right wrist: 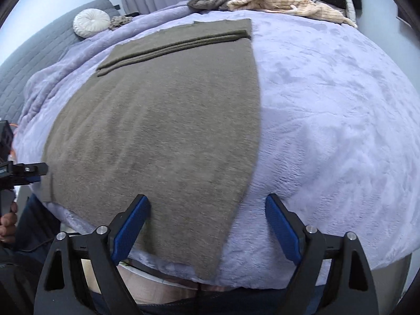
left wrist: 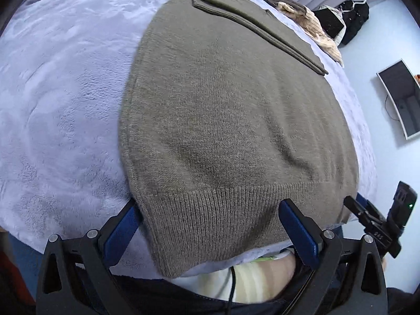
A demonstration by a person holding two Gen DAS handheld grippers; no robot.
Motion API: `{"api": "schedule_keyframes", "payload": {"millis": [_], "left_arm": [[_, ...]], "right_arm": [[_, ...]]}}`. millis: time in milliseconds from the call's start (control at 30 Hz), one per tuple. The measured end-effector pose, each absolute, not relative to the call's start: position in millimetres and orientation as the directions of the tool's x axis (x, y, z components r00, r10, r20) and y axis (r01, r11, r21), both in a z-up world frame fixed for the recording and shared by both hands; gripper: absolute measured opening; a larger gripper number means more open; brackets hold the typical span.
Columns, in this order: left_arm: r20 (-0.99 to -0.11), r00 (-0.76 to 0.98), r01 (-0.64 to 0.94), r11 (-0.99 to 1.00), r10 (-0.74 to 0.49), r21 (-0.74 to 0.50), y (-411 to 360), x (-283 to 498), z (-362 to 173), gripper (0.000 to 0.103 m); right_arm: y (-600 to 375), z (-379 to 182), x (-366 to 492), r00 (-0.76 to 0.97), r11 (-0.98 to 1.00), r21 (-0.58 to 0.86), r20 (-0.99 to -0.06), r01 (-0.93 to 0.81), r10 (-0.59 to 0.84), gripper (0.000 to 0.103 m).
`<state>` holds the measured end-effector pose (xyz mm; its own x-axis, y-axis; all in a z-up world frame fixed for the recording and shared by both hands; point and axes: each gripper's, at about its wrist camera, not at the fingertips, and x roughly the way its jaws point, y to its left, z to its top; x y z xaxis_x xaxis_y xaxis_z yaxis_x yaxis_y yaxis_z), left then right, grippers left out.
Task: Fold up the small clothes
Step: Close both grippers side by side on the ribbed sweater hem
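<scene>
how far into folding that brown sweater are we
Partly done. The brown sweater lies flat on the lilac blanket, with a sleeve already folded across its far end. Now both grippers sit at the near hem: the left gripper and right gripper have jaws open around its corners, not yet gripping. Still left: folding the body over, plus the heap of other clothes at the far edge.

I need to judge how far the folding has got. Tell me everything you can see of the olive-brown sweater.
The sweater is olive-brown fine knit with a ribbed hem nearest the camera. It lies flat on the lilac blanket, sleeves folded across its far end. Its hem overhangs the bed's near edge. Open blue-padded fingers straddle its near corners; no pad presses it.
</scene>
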<state>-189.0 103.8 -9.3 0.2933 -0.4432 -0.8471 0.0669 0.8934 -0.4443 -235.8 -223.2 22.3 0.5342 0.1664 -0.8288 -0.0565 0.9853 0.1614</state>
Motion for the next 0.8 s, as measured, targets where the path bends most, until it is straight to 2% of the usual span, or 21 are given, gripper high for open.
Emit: {"api": "schedule_keyframes", "payload": {"millis": [167, 233, 300, 367, 400, 500, 567, 700, 733, 767, 800], "left_arm": [[-0.800, 0.323, 0.046, 0.853, -0.505, -0.520, 112, -190, -7, 0.102], [-0.798, 0.333, 0.048, 0.854, -0.503, -0.518, 113, -191, -7, 0.100], [-0.796, 0.349, 0.058, 0.860, -0.494, -0.507, 113, -194, -4, 0.089], [-0.789, 0.361, 0.061, 0.856, -0.498, -0.513, 119, -198, -2, 0.073], [-0.784, 0.365, 0.054, 0.852, -0.502, -0.520, 122, -200, -2, 0.071], [-0.769, 0.375, 0.053, 0.840, -0.518, -0.540, 126, -201, -3, 0.072], [-0.778, 0.344, 0.055, 0.839, -0.525, -0.542, 125, -201, -8, 0.089], [-0.823, 0.325, 0.104, 0.883, -0.466, -0.458, 104, -196, -6, 0.090], [-0.830, 0.330, 0.112, 0.891, -0.451, -0.440, 102, -197, -5, 0.086], [-0.832, 0.338, 0.114, 0.897, -0.439, -0.427, 101, -198, -3, 0.072], [-0.829, 0.351, 0.113, 0.899, -0.435, -0.424, 103, -199, -1, 0.063]], "right_arm": [[-218, 20, -236, 0.547, 0.974, 0.197, -0.807, -0.108, 0.223, 0.075], [-217, 20, -233, 0.553, 0.972, 0.209, -0.800, -0.107, 0.232, 0.067], [-220, 21, -233, 0.554, 0.971, 0.214, -0.798, -0.108, 0.237, 0.058], [-222, 22, -235, 0.552, 0.969, 0.220, -0.797, -0.112, 0.245, 0.050], [-222, 23, -236, 0.549, 0.967, 0.225, -0.797, -0.118, 0.253, 0.049], [-224, 21, -236, 0.540, 0.964, 0.236, -0.798, -0.125, 0.266, 0.051], [-227, 19, -235, 0.535, 0.958, 0.265, -0.796, -0.113, 0.284, 0.053], [-221, 18, -237, 0.538, 0.963, 0.243, -0.799, -0.117, 0.267, 0.054], [-218, 19, -237, 0.538, 0.966, 0.228, -0.802, -0.123, 0.258, 0.055], [-214, 19, -238, 0.538, 0.969, 0.209, -0.806, -0.134, 0.248, 0.054], [-212, 19, -239, 0.538, 0.971, 0.193, -0.808, -0.143, 0.240, 0.053]]}}
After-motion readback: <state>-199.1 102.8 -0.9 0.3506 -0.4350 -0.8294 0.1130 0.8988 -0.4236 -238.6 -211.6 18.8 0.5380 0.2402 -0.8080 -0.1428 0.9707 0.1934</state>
